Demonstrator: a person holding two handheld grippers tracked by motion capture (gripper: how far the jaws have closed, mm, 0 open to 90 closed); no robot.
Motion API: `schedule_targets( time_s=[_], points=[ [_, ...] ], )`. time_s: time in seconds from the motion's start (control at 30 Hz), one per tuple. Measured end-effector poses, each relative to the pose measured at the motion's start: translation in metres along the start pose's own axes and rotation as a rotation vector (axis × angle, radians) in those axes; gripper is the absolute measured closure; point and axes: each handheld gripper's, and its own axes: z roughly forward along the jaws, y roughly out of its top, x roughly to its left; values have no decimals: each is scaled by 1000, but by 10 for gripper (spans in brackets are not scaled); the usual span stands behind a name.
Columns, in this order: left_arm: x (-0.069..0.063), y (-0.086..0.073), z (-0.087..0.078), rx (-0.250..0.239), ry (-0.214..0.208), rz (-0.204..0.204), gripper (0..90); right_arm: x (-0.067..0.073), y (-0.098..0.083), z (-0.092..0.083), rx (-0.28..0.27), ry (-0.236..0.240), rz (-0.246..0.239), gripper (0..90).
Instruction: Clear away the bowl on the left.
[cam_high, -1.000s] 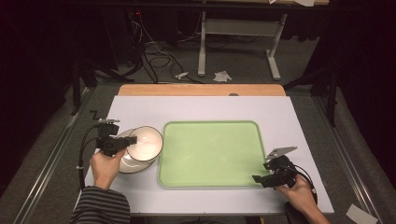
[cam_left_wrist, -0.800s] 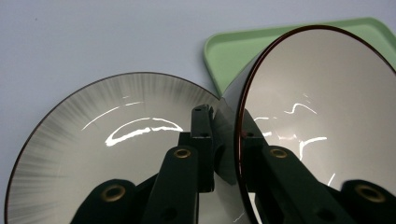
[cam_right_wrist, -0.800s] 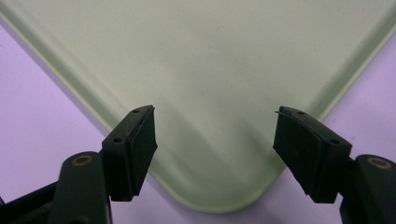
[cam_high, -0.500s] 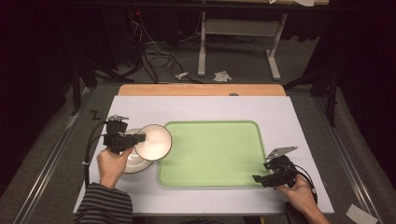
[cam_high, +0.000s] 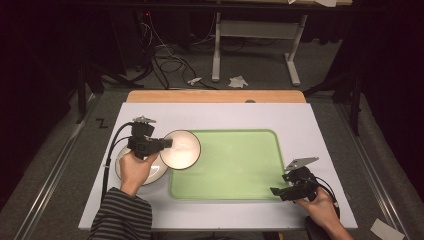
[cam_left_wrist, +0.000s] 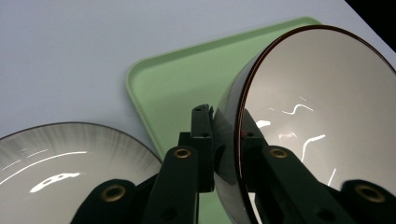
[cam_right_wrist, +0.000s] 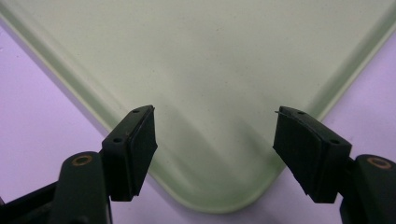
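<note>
A white bowl (cam_high: 181, 149) with a dark rim hangs over the left edge of the green tray (cam_high: 235, 170), lifted and tilted. My left gripper (cam_high: 161, 143) is shut on its rim; in the left gripper view the jaws pinch the bowl (cam_left_wrist: 317, 126) wall between them. A white plate (cam_high: 150, 176) with a dark rim lies on the table under the left hand, and its edge (cam_left_wrist: 60, 163) appears below the jaws. My right gripper (cam_high: 276, 192) stands open at the tray's front right corner (cam_right_wrist: 219, 186), nothing between its fingers.
The white table (cam_high: 320, 135) surface has bare room behind and to the right of the tray. A wooden strip (cam_high: 215, 96) runs along its far edge. Cables and a desk frame (cam_high: 250, 45) stand on the floor beyond.
The left gripper has lifted the bowl off the plate and carried it right and away, over the tray's left edge. The right gripper has stayed put.
</note>
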Motion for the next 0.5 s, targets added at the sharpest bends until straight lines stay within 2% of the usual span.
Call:
schedule_targets(
  time_s=[0.3, 0.5],
  points=[
    [-17, 12, 12, 16, -35, 38, 821, 0, 0, 0, -1, -1, -3, 313],
    [-23, 18, 20, 18, -58, 45, 821, -1, -1, 0, -6, 4, -1, 312]
  ],
)
